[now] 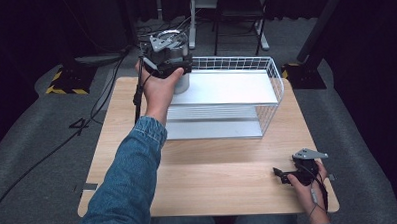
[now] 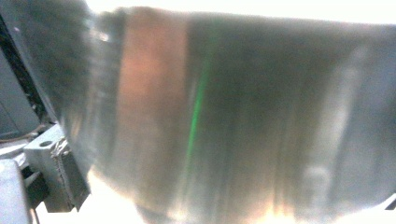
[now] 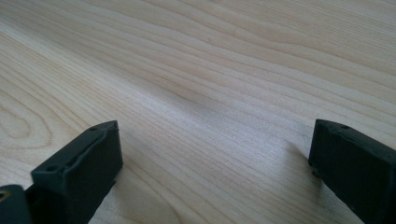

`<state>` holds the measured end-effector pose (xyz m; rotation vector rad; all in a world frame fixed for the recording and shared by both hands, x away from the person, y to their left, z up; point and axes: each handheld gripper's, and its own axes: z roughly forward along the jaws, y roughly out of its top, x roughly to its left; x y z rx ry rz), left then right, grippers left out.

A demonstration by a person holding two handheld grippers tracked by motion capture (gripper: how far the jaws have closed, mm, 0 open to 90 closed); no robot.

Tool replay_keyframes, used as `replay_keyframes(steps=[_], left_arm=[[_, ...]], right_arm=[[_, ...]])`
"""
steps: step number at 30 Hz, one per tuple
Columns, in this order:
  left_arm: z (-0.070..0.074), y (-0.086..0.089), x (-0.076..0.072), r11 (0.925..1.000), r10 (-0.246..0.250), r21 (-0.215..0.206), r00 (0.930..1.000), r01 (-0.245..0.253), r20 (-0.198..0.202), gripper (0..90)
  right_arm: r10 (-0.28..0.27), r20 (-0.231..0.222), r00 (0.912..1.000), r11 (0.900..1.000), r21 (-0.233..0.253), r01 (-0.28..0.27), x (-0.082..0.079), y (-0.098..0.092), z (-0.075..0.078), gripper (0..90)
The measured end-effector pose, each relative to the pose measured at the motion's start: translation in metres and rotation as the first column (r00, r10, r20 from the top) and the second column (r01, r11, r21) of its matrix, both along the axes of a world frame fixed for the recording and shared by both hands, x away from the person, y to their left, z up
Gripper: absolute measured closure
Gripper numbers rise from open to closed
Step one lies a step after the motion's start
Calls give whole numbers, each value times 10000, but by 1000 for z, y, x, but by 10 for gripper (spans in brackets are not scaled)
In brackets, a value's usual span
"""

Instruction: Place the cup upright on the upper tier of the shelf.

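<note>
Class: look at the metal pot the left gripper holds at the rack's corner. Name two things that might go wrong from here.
1. The metal pot sits at the left end of the rack's upper shelf; released there, it might tip off.
2. The left gripper meets smooth, shiny metal, so the pot may slip. The right gripper rests open on the table, too far to help.

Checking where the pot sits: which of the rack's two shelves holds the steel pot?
The upper shelf holds the shiny steel pot, at its far-left corner, in the left gripper; the lower shelf is bare.
</note>
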<state>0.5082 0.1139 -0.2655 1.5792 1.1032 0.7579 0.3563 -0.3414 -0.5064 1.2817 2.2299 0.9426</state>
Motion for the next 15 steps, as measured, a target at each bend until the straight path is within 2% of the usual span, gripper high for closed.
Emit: replay_keyframes(steps=[8,15], left_arm=[[-5,-2,-1,9996,179,-235,9989,-169,426,29],[-5,-2,-2,9995,221,-242,9989,-211,423,28]], right_arm=[[73,12,10000,10000,2,-73,0,0,0,41],[77,6,10000,10000,11,-77,0,0,0,42]])
